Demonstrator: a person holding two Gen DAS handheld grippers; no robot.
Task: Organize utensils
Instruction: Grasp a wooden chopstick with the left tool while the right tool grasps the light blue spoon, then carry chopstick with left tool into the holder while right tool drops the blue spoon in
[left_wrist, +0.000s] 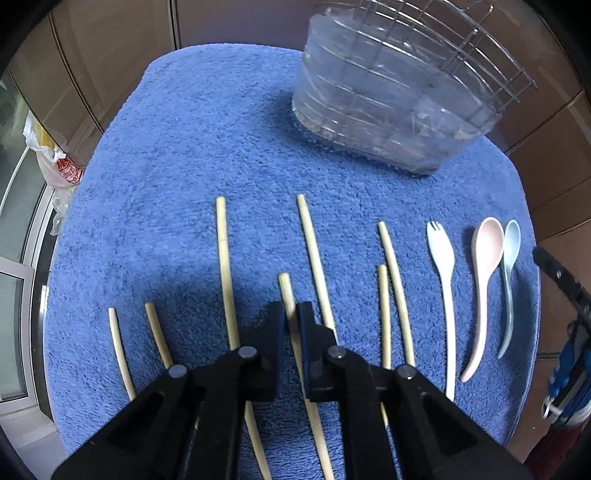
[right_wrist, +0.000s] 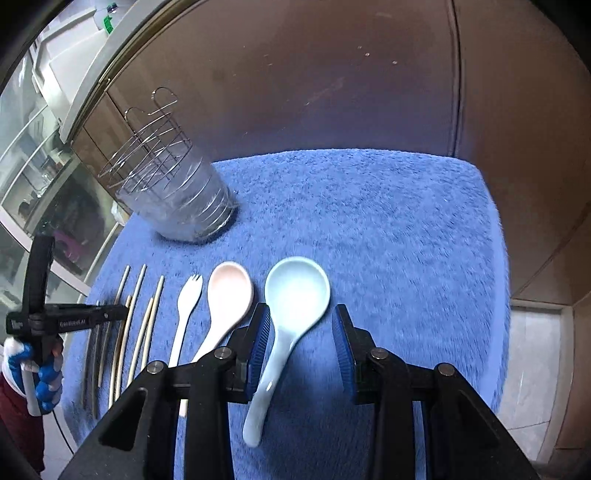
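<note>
1. Black-jawed and nearly closed, the left hand-held gripper (left_wrist: 294, 314) pinches one pale chopstick (left_wrist: 287, 291) between its pads, the stick running lengthwise away from the camera, straight along the line of the fingers

2. Blue-padded, the right hand-held gripper (right_wrist: 300, 332) stands part open astride the light blue spoon (right_wrist: 291, 314); its handle passes between the jaws just beside the left pad, touching neither that can be seen, with its bowl just beyond the tips

3. Both utensils lie with their long axes in line with the fingers, so in my judgement each hand needs only to lift or close, not turn

4. Beside the blue spoon lie the pink spoon (right_wrist: 229, 295) and the white fork (right_wrist: 186, 310), then the other chopsticks (left_wrist: 225, 258), all in a row on the blue towel (left_wrist: 192, 147) over the worktop

5. Farther back at the towel's far edge stands the wire utensil holder (left_wrist: 391, 107), wrapped in clear plastic; judged from here, the left hand is the nearer to it

6. White lettering on the left tool's body, seen from the right wrist, is too blurred to read; red print on a plastic bag (left_wrist: 59, 162) at the left edge is likewise illegible
</note>
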